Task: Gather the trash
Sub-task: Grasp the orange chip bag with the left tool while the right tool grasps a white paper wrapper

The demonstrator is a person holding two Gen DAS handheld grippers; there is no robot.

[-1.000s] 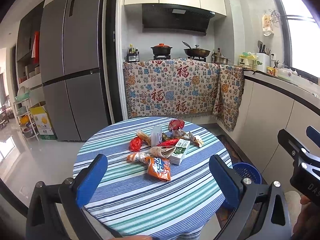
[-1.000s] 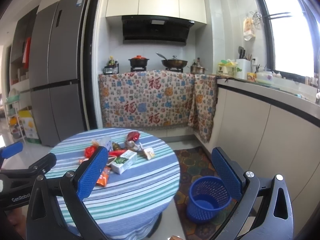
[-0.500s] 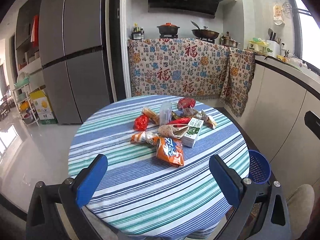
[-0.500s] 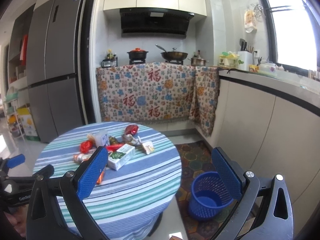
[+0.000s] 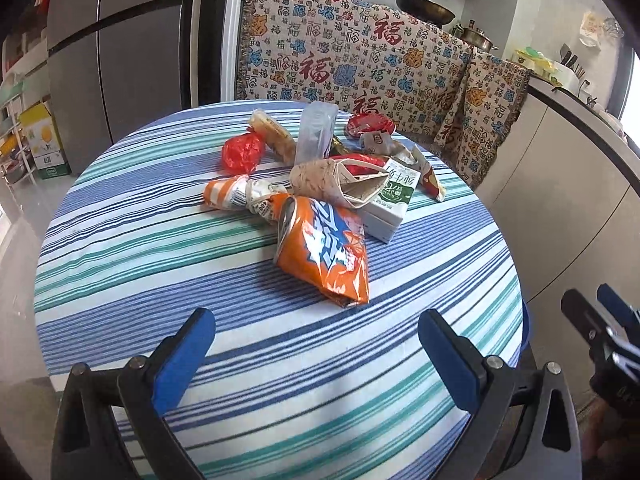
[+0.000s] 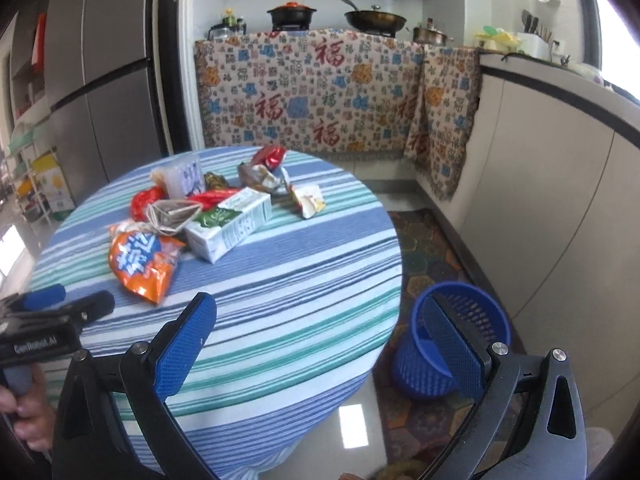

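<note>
We have not collected anything yet, as far as we can judge: the whole pile of trash sits on the round table (image 5: 132, 280) with its striped cloth, and the blue wastebasket (image 6: 460, 344) on the floor at the lower right of the right wrist view shows only its blue bottom where we can see in.

Our left gripper (image 5: 316, 344) hovers at the bottom of its frame with its jaws spread wide and nothing between them, lined up below the orange snack bag (image 5: 320, 248). Our right gripper (image 6: 324, 340) is likewise wide and empty, with the table edge and the basket showing between its fingers.

The trash clusters in the middle of the frame, towards the far half of the table. The orange snack bag is the nearest piece, crumpled and glossy, torn open at its far end. Behind it lie a green-and-white milk carton (image 5: 392, 204) on its side, a rolled brown paper wrapper (image 5: 332, 182) resting against the carton, an orange-and-white twisted wrapper (image 5: 236, 196), a crumpled red wrapper (image 5: 242, 154) and a clear plastic bag (image 5: 314, 132) standing upright. Everything still needs moving.
</note>
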